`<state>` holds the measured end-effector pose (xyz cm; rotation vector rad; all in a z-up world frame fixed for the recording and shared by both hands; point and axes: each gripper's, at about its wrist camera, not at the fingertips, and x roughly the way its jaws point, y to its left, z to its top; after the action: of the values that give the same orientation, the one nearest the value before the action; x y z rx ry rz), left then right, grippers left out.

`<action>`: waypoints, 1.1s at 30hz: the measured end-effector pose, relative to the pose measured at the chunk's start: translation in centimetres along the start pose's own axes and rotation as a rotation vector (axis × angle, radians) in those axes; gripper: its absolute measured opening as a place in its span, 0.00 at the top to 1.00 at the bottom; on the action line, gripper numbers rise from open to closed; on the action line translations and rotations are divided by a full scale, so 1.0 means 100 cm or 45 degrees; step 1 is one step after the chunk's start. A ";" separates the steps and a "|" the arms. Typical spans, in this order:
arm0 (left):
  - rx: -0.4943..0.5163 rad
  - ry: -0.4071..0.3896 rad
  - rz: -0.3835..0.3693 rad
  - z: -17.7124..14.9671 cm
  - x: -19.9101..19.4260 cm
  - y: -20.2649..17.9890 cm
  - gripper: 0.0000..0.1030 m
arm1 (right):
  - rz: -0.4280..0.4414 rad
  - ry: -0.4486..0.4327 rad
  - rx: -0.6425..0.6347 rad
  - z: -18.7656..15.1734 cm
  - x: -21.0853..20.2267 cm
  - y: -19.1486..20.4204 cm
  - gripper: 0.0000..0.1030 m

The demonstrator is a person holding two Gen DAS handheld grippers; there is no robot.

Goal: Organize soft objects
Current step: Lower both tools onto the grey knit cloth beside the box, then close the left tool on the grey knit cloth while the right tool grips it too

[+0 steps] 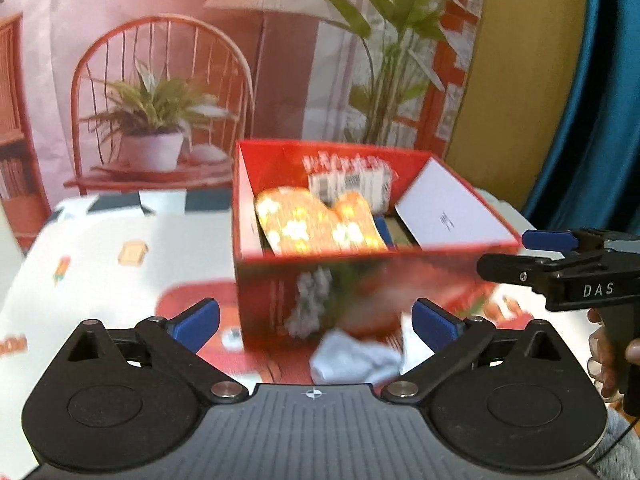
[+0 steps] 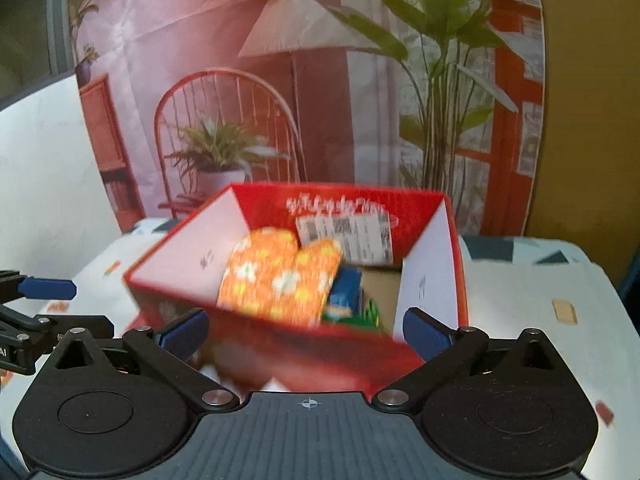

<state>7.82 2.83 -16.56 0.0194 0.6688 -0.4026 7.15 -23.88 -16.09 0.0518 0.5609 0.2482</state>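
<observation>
A red cardboard box (image 1: 276, 280) stands open on the table; it also shows in the right wrist view (image 2: 454, 280). An orange flowered soft piece (image 1: 316, 224) lies inside it, also seen from the right wrist (image 2: 276, 280), beside blue and green items (image 2: 346, 292). A white crumpled cloth (image 1: 352, 358) lies on the table in front of the box, between my left fingers. My left gripper (image 1: 316, 324) is open just above that cloth. My right gripper (image 2: 306, 332) is open and empty at the box's near wall; it shows from the side in the left wrist view (image 1: 516, 254).
The table has a white printed cover (image 1: 100, 264) with red patches. A printed backdrop of a chair, plants and lamp (image 1: 160, 100) hangs behind the table. A yellow wall and blue curtain (image 1: 592, 100) stand at the right. White card flaps (image 1: 448, 208) line the box.
</observation>
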 end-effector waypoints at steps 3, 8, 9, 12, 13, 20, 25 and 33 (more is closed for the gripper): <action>-0.010 0.041 -0.005 -0.018 0.001 -0.002 0.00 | -0.017 0.026 -0.029 -0.024 -0.011 0.006 0.00; -0.027 0.091 0.011 -0.047 0.005 -0.002 0.00 | -0.028 0.083 -0.042 -0.061 -0.025 0.012 0.00; -0.026 0.098 0.019 -0.052 0.006 -0.002 0.00 | -0.028 0.095 -0.036 -0.067 -0.027 0.011 0.00; -0.039 0.133 0.043 -0.064 0.012 -0.001 0.00 | -0.055 0.146 -0.022 -0.086 -0.028 0.011 0.00; -0.044 0.141 0.044 -0.067 0.014 -0.001 0.00 | -0.062 0.165 -0.019 -0.091 -0.026 0.010 0.00; -0.053 0.211 0.062 -0.081 0.033 0.001 0.00 | -0.125 0.239 -0.013 -0.115 -0.012 0.006 0.00; -0.109 0.255 0.044 -0.087 0.041 0.008 0.00 | -0.136 0.282 -0.026 -0.127 0.000 0.007 0.00; -0.181 0.282 0.035 -0.094 0.049 0.015 0.00 | -0.082 0.305 0.121 -0.137 0.009 -0.005 0.00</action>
<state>6.19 3.88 -27.12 -0.0624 0.9135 -0.3279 0.75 -24.43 -28.17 0.0963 0.8113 0.1654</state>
